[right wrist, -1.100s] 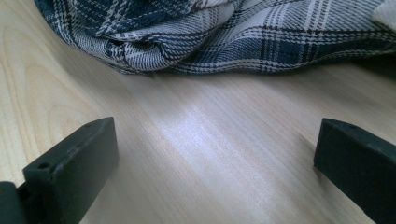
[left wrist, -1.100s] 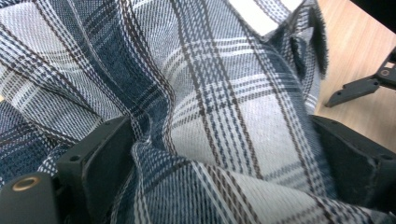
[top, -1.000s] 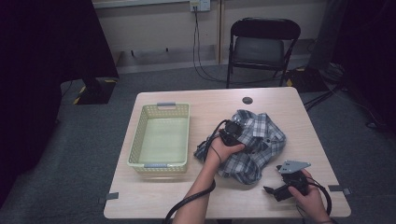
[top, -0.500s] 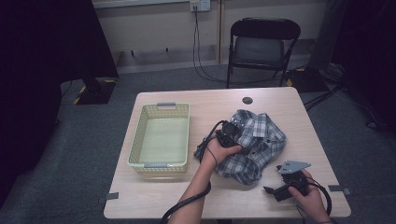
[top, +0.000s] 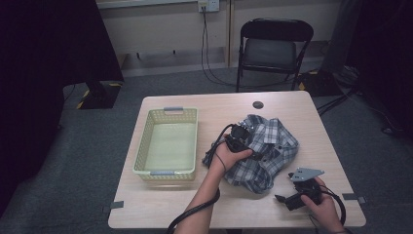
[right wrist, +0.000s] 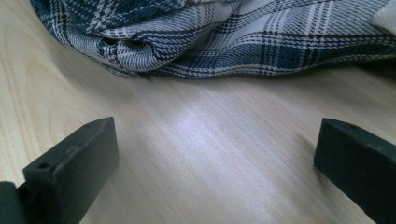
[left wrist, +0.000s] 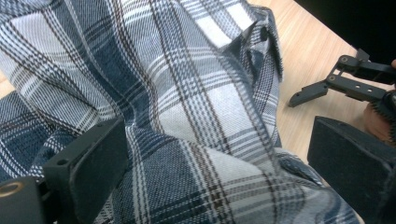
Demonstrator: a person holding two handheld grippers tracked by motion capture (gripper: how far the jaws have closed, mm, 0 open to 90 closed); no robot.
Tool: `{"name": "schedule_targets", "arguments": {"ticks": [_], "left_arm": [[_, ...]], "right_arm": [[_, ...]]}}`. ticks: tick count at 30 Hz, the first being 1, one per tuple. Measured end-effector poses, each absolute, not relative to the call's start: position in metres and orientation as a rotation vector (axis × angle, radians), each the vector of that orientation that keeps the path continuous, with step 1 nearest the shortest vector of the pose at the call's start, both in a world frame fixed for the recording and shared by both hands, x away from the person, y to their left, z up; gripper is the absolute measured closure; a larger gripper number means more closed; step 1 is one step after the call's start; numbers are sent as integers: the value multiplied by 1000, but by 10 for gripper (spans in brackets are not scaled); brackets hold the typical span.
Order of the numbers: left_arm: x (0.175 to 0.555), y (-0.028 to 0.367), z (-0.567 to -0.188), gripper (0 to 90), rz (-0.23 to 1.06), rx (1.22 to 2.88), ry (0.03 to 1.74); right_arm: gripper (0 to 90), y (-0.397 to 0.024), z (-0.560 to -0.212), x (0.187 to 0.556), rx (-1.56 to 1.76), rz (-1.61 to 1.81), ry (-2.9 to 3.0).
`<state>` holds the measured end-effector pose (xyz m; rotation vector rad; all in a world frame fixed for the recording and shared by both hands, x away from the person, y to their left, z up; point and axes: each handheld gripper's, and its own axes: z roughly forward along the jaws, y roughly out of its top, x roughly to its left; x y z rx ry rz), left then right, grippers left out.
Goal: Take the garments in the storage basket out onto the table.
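A crumpled blue-and-white plaid shirt [top: 265,151] lies on the right half of the wooden table [top: 160,204]. My left gripper [top: 243,139] is down on the shirt's left part. In the left gripper view its jaws [left wrist: 217,140] stand wide with a hump of plaid cloth [left wrist: 187,93] between them, and they have just been opening. My right gripper [top: 282,199] rests on the table near the front right corner, pointing left. It is open [right wrist: 215,135] over bare wood, with the shirt's hem [right wrist: 187,51] ahead. The left gripper view also catches the right gripper [left wrist: 327,86] beyond the shirt.
A pale yellow plastic basket [top: 168,173] with nothing in it stands on the table's left half. A small dark round cap [top: 258,105] sits in the tabletop near the far edge. A black folding chair [top: 275,46] stands behind the table.
The left hand has shifted slightly on the shirt. The right hand has kept still.
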<state>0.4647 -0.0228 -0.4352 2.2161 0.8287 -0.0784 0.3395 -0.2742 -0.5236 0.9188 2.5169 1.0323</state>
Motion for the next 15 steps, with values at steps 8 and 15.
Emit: {"name": "schedule_targets", "arguments": {"ticks": [8, 15], "left_arm": [[461, -17, -429, 28, -76, 2206, 822], [456, -10, -424, 28, -69, 2196, 811]], "right_arm": [[0, -274, -524, 340, 920, 1032, 2517], [0, -274, -524, 340, 919, 1032, 2517]]}}
